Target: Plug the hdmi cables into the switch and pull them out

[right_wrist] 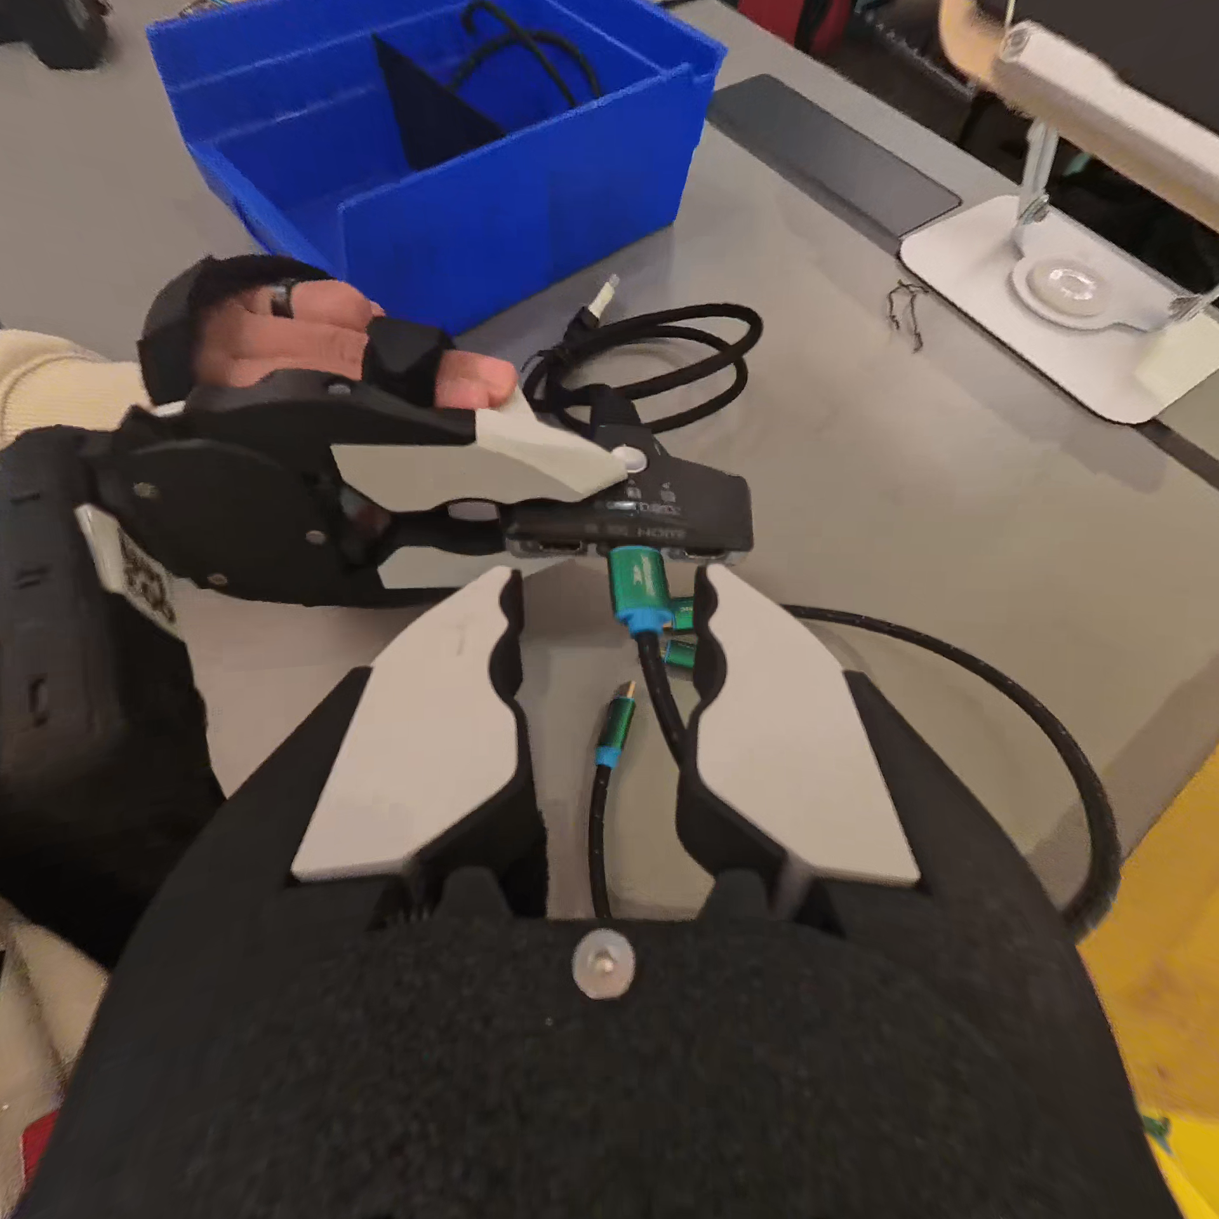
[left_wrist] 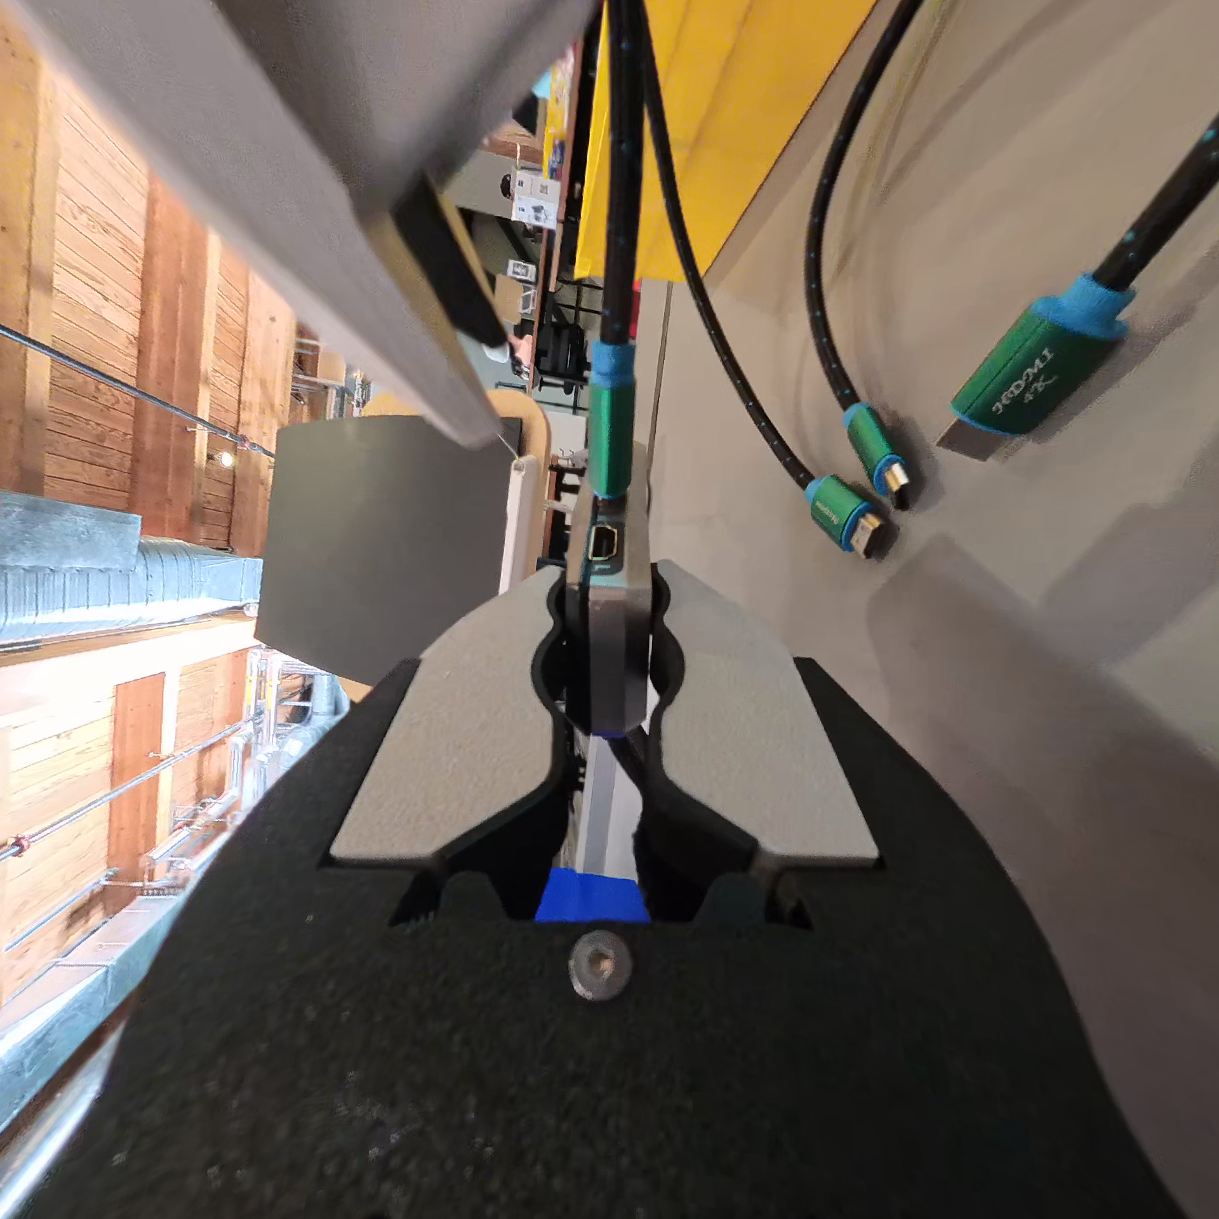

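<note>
My left gripper (left_wrist: 610, 584) is shut on the dark HDMI switch (left_wrist: 617, 659), seen edge-on and held off the grey table. One green HDMI plug (left_wrist: 610, 442) with a black braided cable sits in a port of the switch. In the right wrist view the switch (right_wrist: 686, 501) is held level by the left gripper's upper finger (right_wrist: 514, 455). My right gripper (right_wrist: 607, 587) is open just in front of it. The plugged-in green plug (right_wrist: 636, 584) hangs between the open jaws, nearer the right finger, untouched. A loose green plug (right_wrist: 617, 719) lies on the table below.
Three loose green plugs (left_wrist: 847, 521) (left_wrist: 884, 462) (left_wrist: 1035, 369) lie on the table (left_wrist: 989, 659). A blue divided bin (right_wrist: 501, 218) stands behind the switch, with a coiled black cable (right_wrist: 659, 356) in front of it. A white lamp base (right_wrist: 1055, 303) stands at the right. A person's hand (right_wrist: 316, 343) holds the left gripper. One gripper's finger ends stand about 6 cm off the other's.
</note>
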